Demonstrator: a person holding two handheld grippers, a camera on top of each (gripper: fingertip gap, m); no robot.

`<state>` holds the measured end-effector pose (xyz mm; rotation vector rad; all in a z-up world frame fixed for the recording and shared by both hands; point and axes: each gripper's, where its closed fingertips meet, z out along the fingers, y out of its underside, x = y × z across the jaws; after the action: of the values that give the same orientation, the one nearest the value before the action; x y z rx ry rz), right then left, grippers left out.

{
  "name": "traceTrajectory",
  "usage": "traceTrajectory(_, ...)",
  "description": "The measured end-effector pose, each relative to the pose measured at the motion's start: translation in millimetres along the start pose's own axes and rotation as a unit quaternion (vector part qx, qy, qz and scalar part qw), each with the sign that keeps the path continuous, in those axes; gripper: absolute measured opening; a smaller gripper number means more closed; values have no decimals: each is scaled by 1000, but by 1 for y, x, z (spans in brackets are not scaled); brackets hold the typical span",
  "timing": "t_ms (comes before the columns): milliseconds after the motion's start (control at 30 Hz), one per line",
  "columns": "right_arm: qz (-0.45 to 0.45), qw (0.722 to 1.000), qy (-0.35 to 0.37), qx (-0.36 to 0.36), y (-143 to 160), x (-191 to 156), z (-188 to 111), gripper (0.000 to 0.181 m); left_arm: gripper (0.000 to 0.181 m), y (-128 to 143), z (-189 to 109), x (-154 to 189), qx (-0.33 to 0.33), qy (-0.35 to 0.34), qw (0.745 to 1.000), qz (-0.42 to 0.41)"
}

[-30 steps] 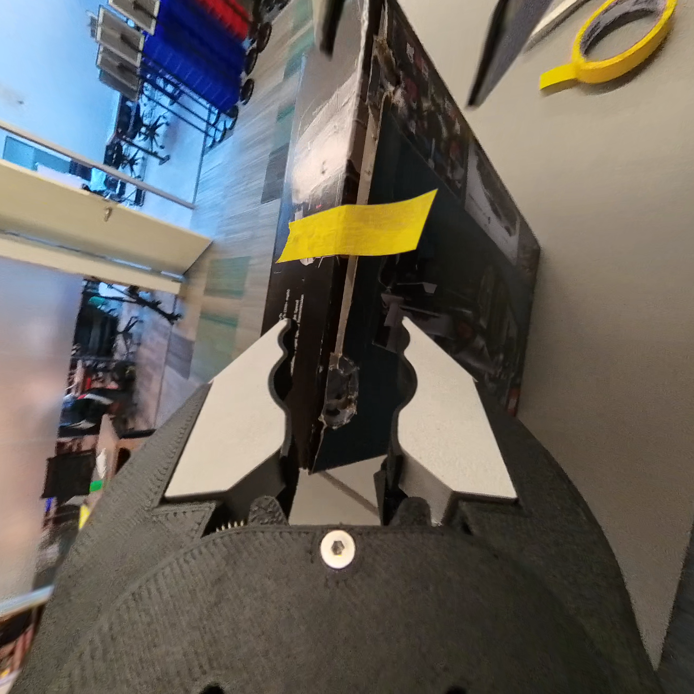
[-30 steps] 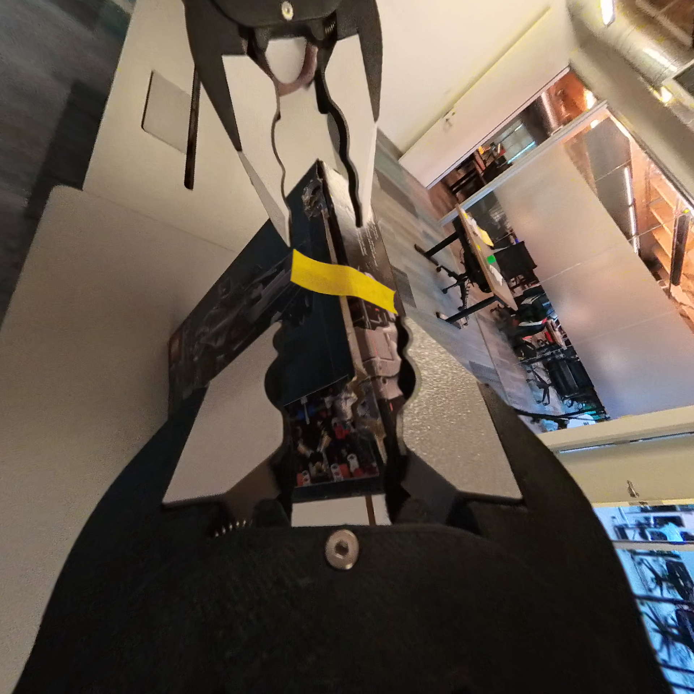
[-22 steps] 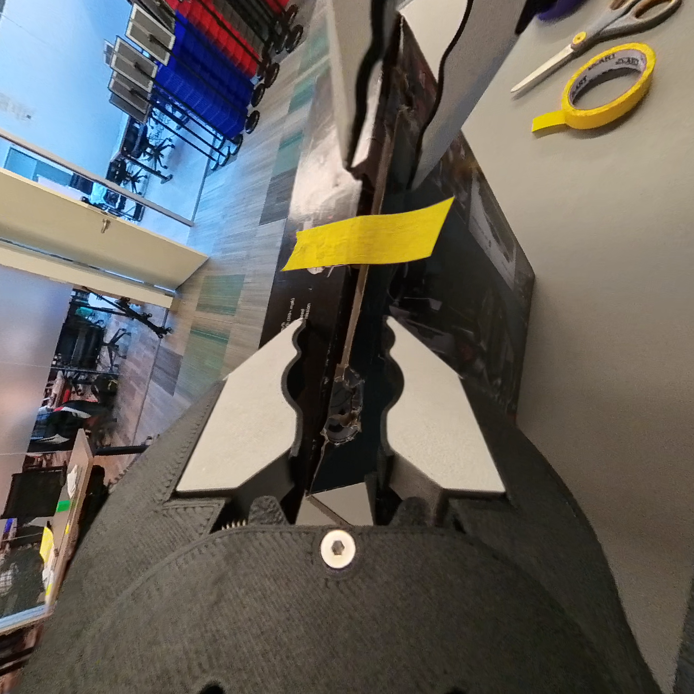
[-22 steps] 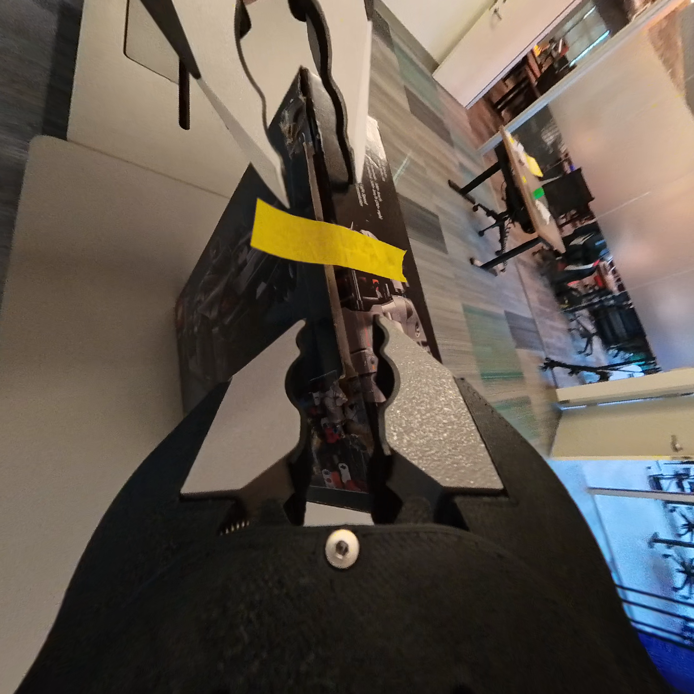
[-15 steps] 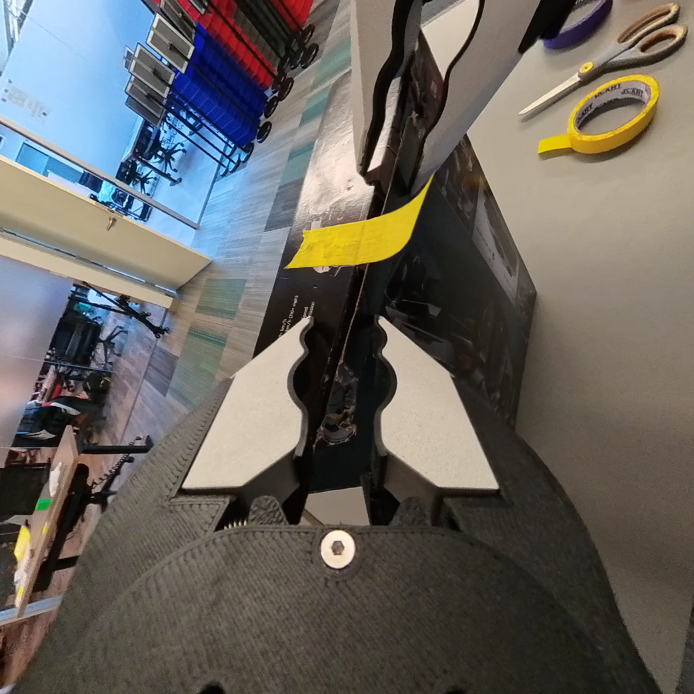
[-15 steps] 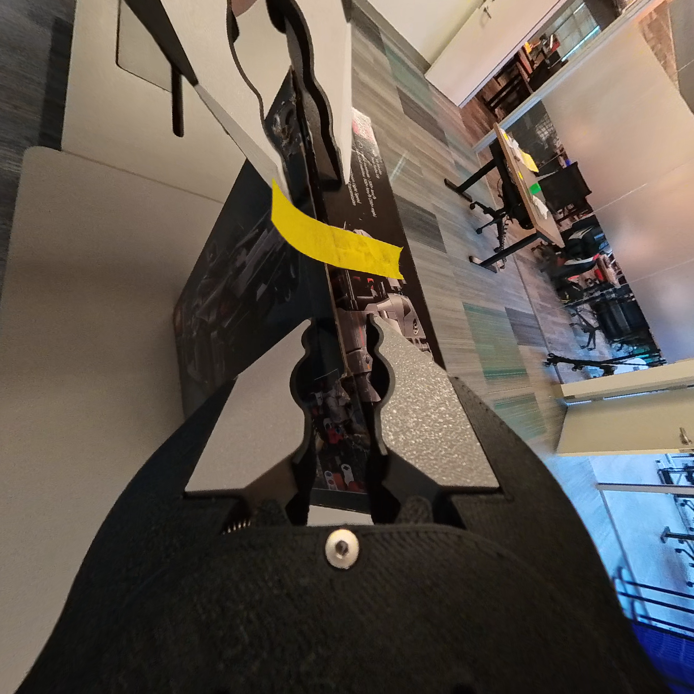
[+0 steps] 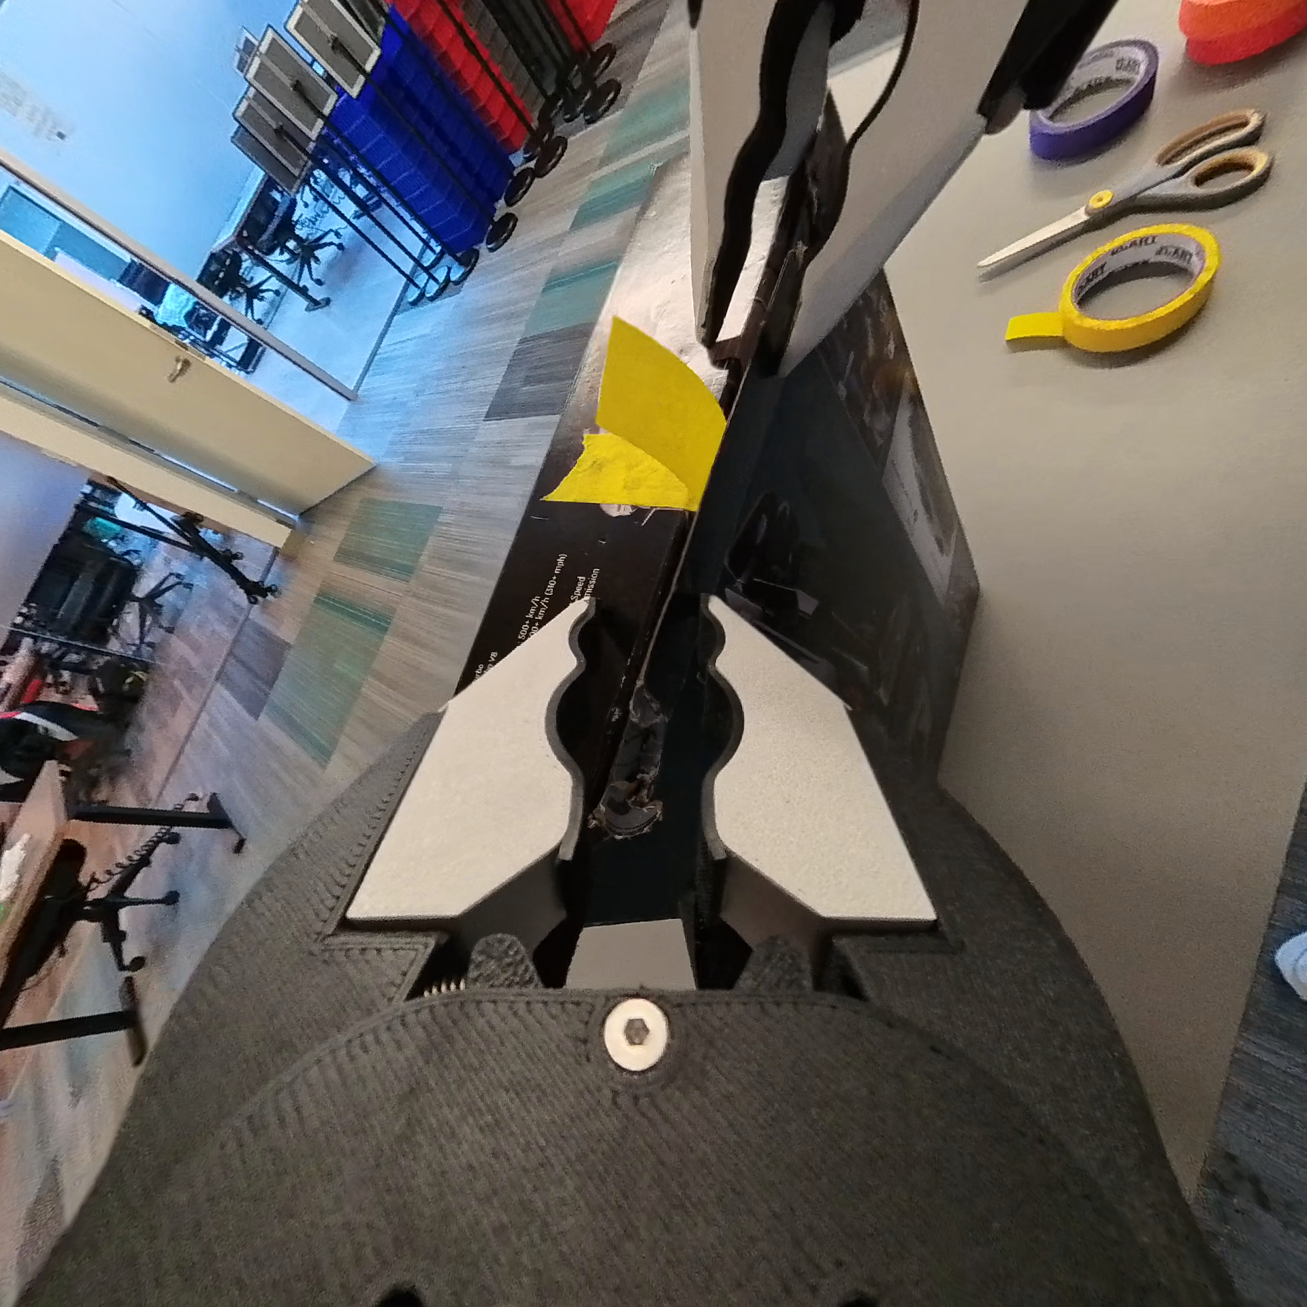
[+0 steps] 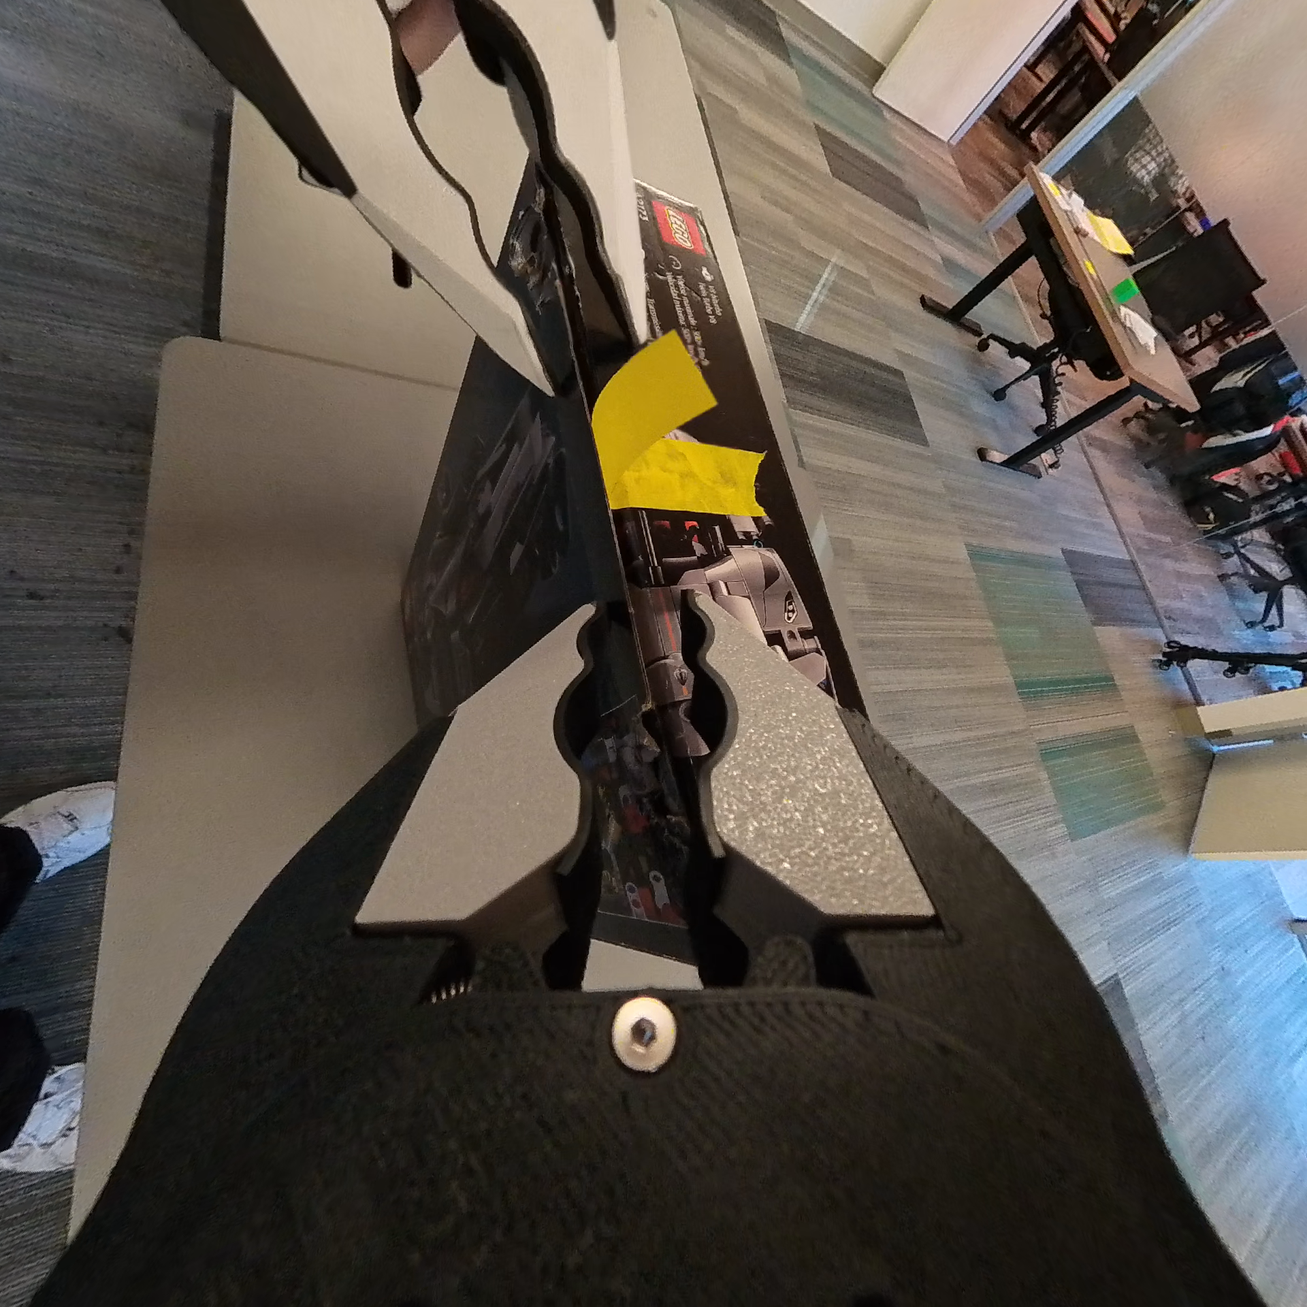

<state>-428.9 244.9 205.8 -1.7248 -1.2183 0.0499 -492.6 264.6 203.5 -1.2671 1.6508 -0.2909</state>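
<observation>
A dark printed cardboard box (image 7: pixel 884 566) stands on edge on the grey table (image 7: pixel 1131 566). My left gripper (image 7: pixel 651 615) is shut on one end of the box's top flap edge. My right gripper (image 8: pixel 640 608) is shut on the other end and shows at the top of the left wrist view (image 7: pixel 771 212). The left gripper shows at the top of the right wrist view (image 8: pixel 552 247). A strip of yellow tape (image 7: pixel 643 452) sits between the grippers. One end sticks to the box's narrow side; the other end is loose and curls up (image 8: pixel 651 396).
On the table beyond the box lie a yellow tape roll (image 7: pixel 1139 290), scissors (image 7: pixel 1131 205), a purple tape roll (image 7: pixel 1093 106) and an orange object (image 7: pixel 1245 28). A person's shoe (image 8: pixel 64 820) is on the carpet beside the table. Desks and chairs stand farther off. One gripper's finger ends stand about 8 cm off the other's.
The tape's end came off the box's broad face and curled up. Both grippers' fingers closed in on the flap edge. The two grippers moved closer together along the box.
</observation>
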Motion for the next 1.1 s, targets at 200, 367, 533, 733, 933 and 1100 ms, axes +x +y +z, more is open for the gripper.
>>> traceTrajectory(200,-13,1000,9,6,1,0,-1,19,26,-34,-22,-5,68,11,995,-74)
traceTrajectory(367,-14,1000,9,4,1,0,0,19,41,-62,-28,1,45,82,990,-107)
traceTrajectory(533,-17,1000,11,5,1,-1,0,19,33,-65,-9,-3,26,140,975,-169)
traceTrajectory(733,-16,1000,9,6,1,0,0,19,17,-63,1,1,-11,168,975,-145)
traceTrajectory(933,-15,1000,9,6,1,1,0,19,31,-60,0,2,-44,175,977,-117)
traceTrajectory(1100,-15,1000,8,5,1,1,0,19,26,-55,8,4,-77,175,977,-94)
